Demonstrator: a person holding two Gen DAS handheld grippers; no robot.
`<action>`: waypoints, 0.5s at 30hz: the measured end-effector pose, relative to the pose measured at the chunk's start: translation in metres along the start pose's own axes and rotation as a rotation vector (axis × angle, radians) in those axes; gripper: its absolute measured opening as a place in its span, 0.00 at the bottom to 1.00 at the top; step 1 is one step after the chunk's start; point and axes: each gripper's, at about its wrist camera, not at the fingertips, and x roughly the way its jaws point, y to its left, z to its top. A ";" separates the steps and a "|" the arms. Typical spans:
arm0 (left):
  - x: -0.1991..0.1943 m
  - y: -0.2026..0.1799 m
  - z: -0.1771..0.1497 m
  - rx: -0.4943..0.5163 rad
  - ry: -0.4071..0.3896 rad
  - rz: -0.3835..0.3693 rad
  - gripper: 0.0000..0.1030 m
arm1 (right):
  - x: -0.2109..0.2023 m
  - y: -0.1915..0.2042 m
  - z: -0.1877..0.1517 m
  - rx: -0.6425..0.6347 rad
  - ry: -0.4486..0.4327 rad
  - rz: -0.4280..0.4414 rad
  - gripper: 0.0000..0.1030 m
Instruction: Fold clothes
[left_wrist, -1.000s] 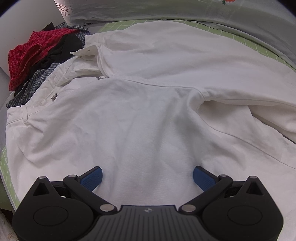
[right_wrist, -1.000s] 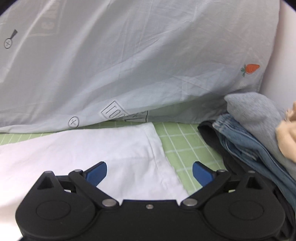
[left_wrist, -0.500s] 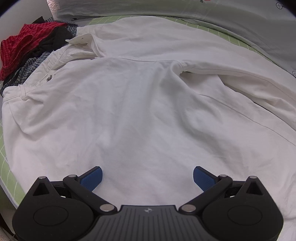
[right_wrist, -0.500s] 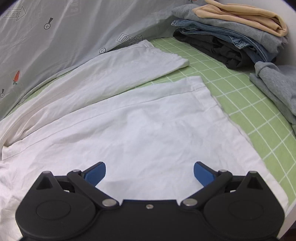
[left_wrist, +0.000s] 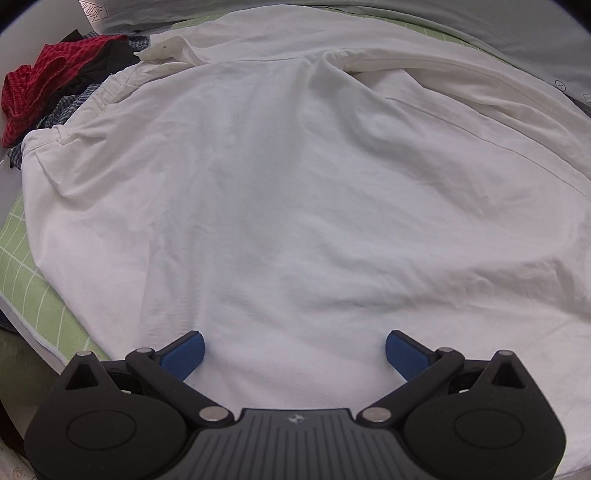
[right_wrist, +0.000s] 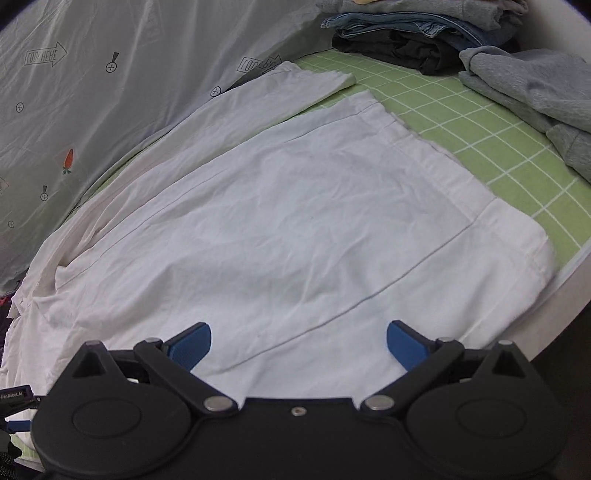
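Note:
A white long-sleeved shirt (left_wrist: 295, 192) lies spread flat on a green checked mat (left_wrist: 26, 266), collar (left_wrist: 162, 51) at the far left. My left gripper (left_wrist: 294, 350) hovers open over the shirt's near side, nothing between its blue pads. In the right wrist view the shirt's lower half (right_wrist: 280, 221) stretches to a hem near the mat's right edge, with one sleeve (right_wrist: 280, 92) lying along the far side. My right gripper (right_wrist: 298, 341) stands open above the shirt's near edge, holding nothing.
A heap of red, black and checked clothes (left_wrist: 48, 85) sits at the far left by the collar. Folded jeans and dark garments (right_wrist: 406, 33) are stacked at the back right, a grey sweatshirt (right_wrist: 535, 88) beside them. A pale printed sheet (right_wrist: 110, 74) hangs behind the mat.
Both grippers drew back toward the shirt's near edge. The left view shifted right and lower over the shirt body; the right view swung from the backdrop down onto the hem.

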 end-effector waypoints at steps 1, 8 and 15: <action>-0.001 0.000 -0.002 0.000 0.002 -0.004 1.00 | -0.002 -0.003 -0.002 0.008 -0.001 0.009 1.00; -0.001 0.000 -0.005 -0.004 0.006 -0.011 1.00 | -0.014 -0.010 -0.009 0.050 -0.023 0.044 1.00; 0.001 -0.002 -0.006 -0.014 0.013 -0.014 1.00 | -0.024 -0.016 -0.010 0.070 -0.058 0.032 1.00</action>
